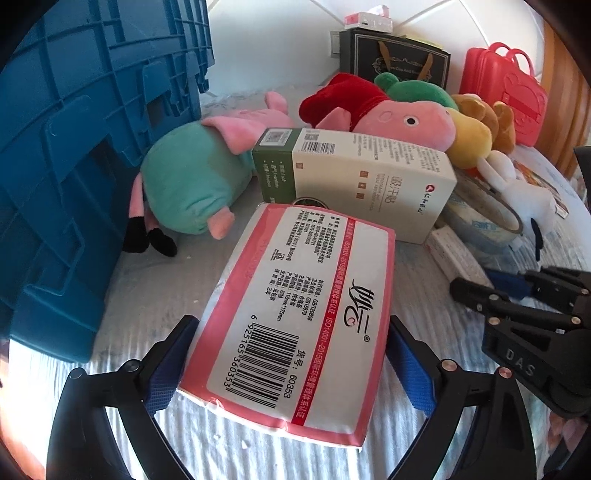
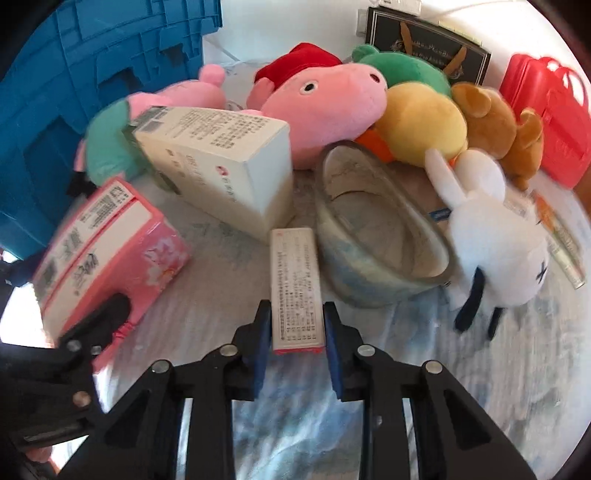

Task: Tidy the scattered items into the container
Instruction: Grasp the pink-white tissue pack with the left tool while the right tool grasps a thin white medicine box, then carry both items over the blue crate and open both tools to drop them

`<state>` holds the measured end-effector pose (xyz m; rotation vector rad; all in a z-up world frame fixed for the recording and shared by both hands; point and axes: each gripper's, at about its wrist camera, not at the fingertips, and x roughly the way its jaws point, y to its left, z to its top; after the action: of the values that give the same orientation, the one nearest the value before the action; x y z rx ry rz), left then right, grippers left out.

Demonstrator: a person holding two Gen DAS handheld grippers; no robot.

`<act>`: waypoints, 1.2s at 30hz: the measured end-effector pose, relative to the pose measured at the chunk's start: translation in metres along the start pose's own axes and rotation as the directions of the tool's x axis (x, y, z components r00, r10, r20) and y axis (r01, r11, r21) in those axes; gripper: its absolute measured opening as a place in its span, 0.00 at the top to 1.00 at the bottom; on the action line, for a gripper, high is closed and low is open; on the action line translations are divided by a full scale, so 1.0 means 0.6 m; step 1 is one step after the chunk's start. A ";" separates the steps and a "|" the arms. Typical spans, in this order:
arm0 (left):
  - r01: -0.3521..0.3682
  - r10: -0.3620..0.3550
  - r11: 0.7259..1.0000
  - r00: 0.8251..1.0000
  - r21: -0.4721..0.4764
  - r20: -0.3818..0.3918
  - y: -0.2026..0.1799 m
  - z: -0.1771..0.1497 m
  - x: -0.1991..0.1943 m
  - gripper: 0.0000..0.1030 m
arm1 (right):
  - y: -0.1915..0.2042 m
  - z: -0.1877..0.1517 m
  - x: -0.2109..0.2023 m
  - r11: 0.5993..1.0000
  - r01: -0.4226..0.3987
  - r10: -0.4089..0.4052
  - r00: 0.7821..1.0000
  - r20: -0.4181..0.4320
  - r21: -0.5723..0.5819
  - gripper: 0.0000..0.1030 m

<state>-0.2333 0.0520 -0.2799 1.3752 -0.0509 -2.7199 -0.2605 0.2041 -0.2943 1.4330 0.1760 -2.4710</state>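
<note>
Right gripper [image 2: 297,332] is clamped on narrow printed box [image 2: 295,284]; tissue pack [image 1: 295,317] is gripped by left gripper [image 1: 291,365], blue crate [image 1: 74,147] at 10 o'clock.

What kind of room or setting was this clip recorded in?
Most likely a bedroom at home, with the items laid out on a bed. The quilted bedspread underneath, the padded white headboard behind, and plush toys such as the pink pig point that way. A blue crate serves as the container.
</note>
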 end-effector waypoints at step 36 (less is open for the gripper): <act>-0.217 0.288 0.955 0.838 -0.202 0.463 0.403 0.255 -0.450 0.05 | 0.356 0.323 -0.445 0.942 -0.090 0.255 0.816 0.518 -0.323 0.75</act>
<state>-0.1808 -0.1640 0.0449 0.5638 -0.0683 -2.7003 -0.2324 0.0012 0.0411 0.5470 0.2501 -2.4636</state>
